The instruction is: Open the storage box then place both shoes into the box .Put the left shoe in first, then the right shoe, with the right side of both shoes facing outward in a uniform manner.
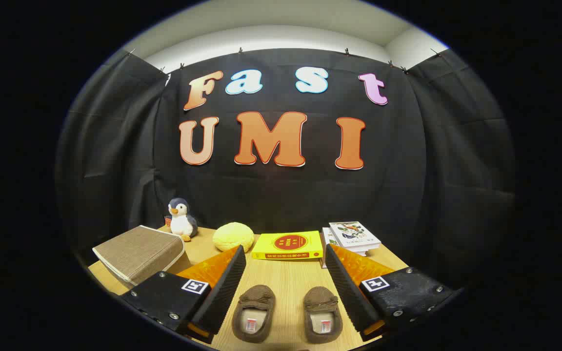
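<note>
Now sitting side by side between the spread fingers: two brown moccasin shoes, toes pointing away, bows on top. Lying closed beyond the left finger: a tan fabric box. Gripper gaping wide, holding nothing.

- desk: light wood, carries all
- 2 brown shoes side by side, nr front
- storage box, lid shut
- penguin toy, yellow round cushion, yellow book, book stack along back
</note>
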Demonstrator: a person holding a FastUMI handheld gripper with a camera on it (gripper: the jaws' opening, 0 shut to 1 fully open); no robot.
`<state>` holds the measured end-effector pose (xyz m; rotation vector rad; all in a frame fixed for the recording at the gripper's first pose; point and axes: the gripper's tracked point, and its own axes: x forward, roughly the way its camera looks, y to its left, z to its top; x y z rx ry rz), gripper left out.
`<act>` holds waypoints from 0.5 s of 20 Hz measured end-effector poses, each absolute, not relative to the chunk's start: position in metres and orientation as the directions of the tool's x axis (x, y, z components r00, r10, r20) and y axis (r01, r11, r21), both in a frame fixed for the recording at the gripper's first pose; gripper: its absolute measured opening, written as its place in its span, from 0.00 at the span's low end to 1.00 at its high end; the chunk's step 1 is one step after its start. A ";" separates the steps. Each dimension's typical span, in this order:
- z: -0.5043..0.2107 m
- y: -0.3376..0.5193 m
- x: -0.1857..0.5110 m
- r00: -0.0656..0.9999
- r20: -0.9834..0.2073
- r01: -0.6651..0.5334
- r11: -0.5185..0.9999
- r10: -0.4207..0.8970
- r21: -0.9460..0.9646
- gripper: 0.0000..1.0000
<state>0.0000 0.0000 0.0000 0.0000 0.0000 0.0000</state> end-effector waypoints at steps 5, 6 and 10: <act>-0.003 -0.004 0.002 1.000 -0.010 0.009 1.000 -0.009 -0.004 0.98; -0.003 -0.003 0.002 1.000 -0.008 0.006 1.000 -0.006 -0.006 0.98; -0.002 -0.001 0.003 1.000 -0.006 0.000 1.000 0.000 -0.011 0.98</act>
